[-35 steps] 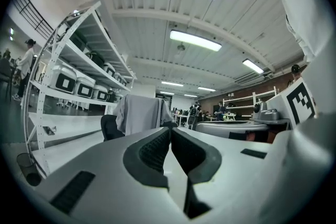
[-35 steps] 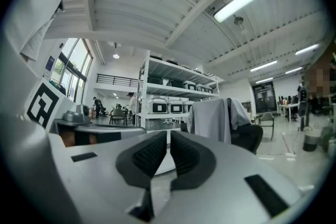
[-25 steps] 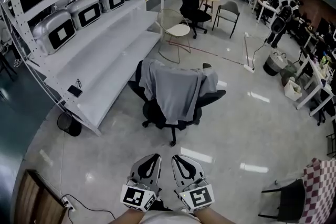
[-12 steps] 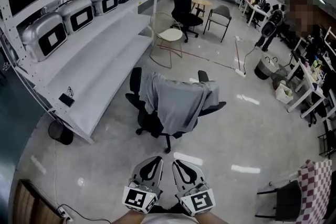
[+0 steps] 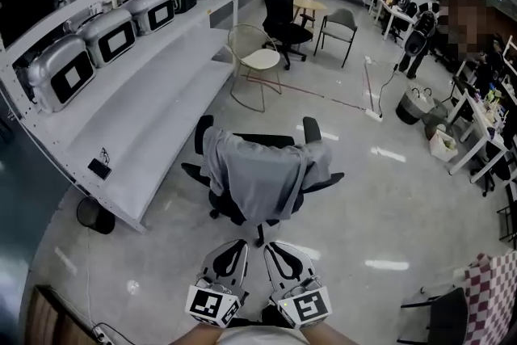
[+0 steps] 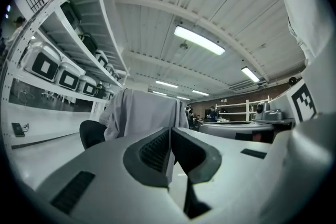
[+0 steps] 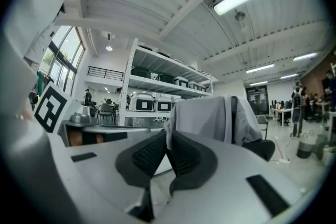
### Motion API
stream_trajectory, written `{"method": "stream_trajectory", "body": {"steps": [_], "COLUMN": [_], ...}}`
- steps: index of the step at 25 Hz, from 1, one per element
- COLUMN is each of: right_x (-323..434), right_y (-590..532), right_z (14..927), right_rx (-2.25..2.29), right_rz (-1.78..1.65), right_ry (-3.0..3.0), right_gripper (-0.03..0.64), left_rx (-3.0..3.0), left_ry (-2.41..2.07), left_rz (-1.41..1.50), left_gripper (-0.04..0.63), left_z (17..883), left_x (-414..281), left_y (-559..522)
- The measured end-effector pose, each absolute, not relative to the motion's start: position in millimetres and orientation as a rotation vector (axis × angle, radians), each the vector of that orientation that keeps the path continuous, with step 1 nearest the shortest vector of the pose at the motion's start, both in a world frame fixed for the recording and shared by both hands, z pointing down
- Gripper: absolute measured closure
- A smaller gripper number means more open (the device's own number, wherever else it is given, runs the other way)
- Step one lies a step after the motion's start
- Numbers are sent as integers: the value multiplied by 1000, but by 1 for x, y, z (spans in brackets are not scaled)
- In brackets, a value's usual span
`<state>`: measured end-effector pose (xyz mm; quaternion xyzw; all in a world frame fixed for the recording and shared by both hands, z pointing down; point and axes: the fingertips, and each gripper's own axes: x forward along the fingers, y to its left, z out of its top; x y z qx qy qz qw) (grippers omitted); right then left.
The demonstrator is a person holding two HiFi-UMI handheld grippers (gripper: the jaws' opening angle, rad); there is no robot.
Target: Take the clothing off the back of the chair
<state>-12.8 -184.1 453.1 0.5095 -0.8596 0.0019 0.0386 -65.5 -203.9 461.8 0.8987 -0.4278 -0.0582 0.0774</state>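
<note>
Step in hand: the approach, by my judgement. Nothing is gripped yet.

The grey garment (image 5: 260,178) hangs over the backrest of the black office chair (image 5: 266,140). It covers the back from the top edge downward, and a fold trails onto the armrest at the chair's three o'clock side. The chair stands on the open floor (image 5: 388,198), at twelve o'clock from my tongs, with the white shelving (image 5: 161,85) at about ten o'clock.

The left tongs (image 5: 233,242) and right tongs (image 5: 275,246) sit side by side at the bottom of the head view, pointing toward the chair and apart from it. Both gripper views show the ribbed pads pressed together with nothing between them, so both pairs are clenched and empty. Each view has the draped garment straight ahead, beyond the tips.

Next move, as I assess it: close the remaining gap, release both tongs, and take the cloth near the top edge of the backrest, one pair toward each shoulder. Then lift upward so the fabric clears the back and does not drag the chair on its castors.

Against the frame a second ago, the chair sits lower in the head view and closer to the tongs. The shelving has slid toward nine o'clock. The tongs hold the same paired, clenched posture, and the garment's drape is unchanged.
</note>
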Motion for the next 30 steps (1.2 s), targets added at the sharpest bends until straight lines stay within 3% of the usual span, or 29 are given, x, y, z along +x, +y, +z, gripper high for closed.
{"method": "stream_trajectory", "body": {"steps": [6, 8, 17, 30], "right_x": [22, 32, 78, 71], "right_y": [-234, -245, -306, -347], "right_z": [431, 430, 427, 435], "right_rx": [1543, 1533, 1580, 1602], "right_rz": [-62, -67, -88, -9], "right_ry": [-2688, -2699, -2681, -2644], "right_gripper": [586, 533, 447, 390], "left_rx": [2702, 2705, 2645, 2681], "left_ry": [-1385, -1401, -1530, -1453], "left_rz": [-178, -168, -123, -116], "left_gripper": [575, 575, 575, 575], "left_z": [441, 442, 443, 444], "left_x": [-43, -32, -7, -19], "left_y": [-238, -244, -266, -286]}}
